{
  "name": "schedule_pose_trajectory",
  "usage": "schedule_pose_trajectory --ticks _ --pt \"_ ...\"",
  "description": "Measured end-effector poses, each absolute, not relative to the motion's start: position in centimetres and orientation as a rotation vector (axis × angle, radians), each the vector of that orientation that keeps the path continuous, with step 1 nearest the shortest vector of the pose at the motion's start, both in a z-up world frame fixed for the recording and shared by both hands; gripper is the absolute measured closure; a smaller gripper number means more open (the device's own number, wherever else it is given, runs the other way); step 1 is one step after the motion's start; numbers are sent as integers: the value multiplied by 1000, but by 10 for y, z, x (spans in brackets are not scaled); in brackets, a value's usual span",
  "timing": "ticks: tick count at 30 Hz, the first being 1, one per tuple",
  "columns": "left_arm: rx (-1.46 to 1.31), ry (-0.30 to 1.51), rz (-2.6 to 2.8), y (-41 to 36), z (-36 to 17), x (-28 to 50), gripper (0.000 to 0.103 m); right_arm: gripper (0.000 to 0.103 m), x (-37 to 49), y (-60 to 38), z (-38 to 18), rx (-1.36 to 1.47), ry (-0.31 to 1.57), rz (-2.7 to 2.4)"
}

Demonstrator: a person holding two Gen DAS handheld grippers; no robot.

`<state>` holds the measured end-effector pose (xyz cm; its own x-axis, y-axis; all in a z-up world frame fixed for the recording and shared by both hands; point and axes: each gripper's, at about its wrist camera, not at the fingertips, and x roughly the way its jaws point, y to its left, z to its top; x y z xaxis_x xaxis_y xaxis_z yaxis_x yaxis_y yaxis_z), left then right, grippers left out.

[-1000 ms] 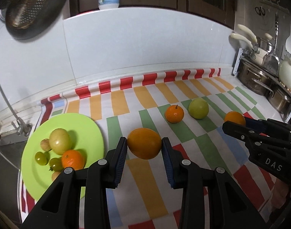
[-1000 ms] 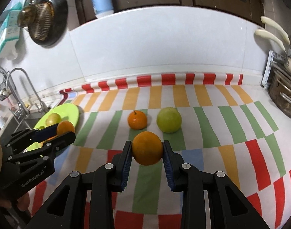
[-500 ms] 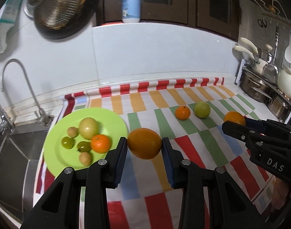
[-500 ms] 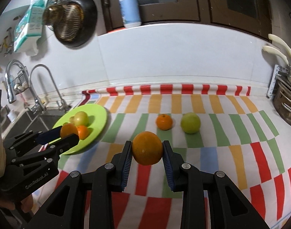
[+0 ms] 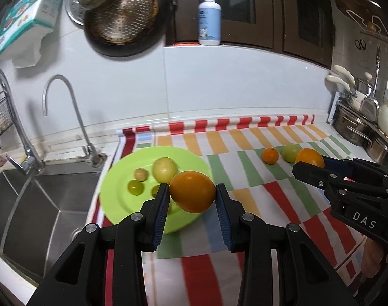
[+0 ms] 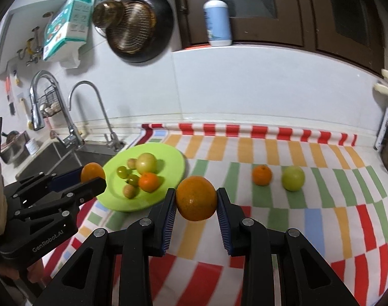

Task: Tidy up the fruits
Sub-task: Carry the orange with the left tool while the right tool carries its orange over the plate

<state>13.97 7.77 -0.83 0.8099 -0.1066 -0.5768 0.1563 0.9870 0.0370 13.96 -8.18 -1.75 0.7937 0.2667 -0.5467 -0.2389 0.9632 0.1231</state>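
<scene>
My left gripper (image 5: 191, 196) is shut on a large orange (image 5: 192, 191) and holds it above the near right rim of the green plate (image 5: 115, 193). My right gripper (image 6: 196, 201) is shut on a second orange (image 6: 196, 197), held above the striped cloth to the right of the plate (image 6: 168, 163). The plate holds several small fruits, among them a pale apple (image 6: 147, 163) and a mandarin (image 6: 149, 182). A small mandarin (image 6: 262, 175) and a green apple (image 6: 293, 178) lie on the cloth at the right. Each gripper shows in the other's view.
A steel sink (image 5: 36, 204) with two taps (image 5: 74, 117) lies left of the plate. Pots (image 5: 357, 130) stand at the far right. A pan and strainers (image 5: 122, 17) hang on the wall. A soap bottle (image 5: 209, 17) stands on the ledge.
Both grippers have risen and pulled back with their oranges. The left one has swung left, so its orange is now over the plate's rim.
</scene>
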Motion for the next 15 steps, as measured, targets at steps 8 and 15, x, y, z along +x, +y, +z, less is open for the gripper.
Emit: schedule_pose_trajectory --ticks 8,15 --pt "93 606 -124 111 -5 145 67 71 152 -45 -12 39 576 319" --pt "96 600 -114 138 -6 159 67 71 172 -11 -12 34 580 357"
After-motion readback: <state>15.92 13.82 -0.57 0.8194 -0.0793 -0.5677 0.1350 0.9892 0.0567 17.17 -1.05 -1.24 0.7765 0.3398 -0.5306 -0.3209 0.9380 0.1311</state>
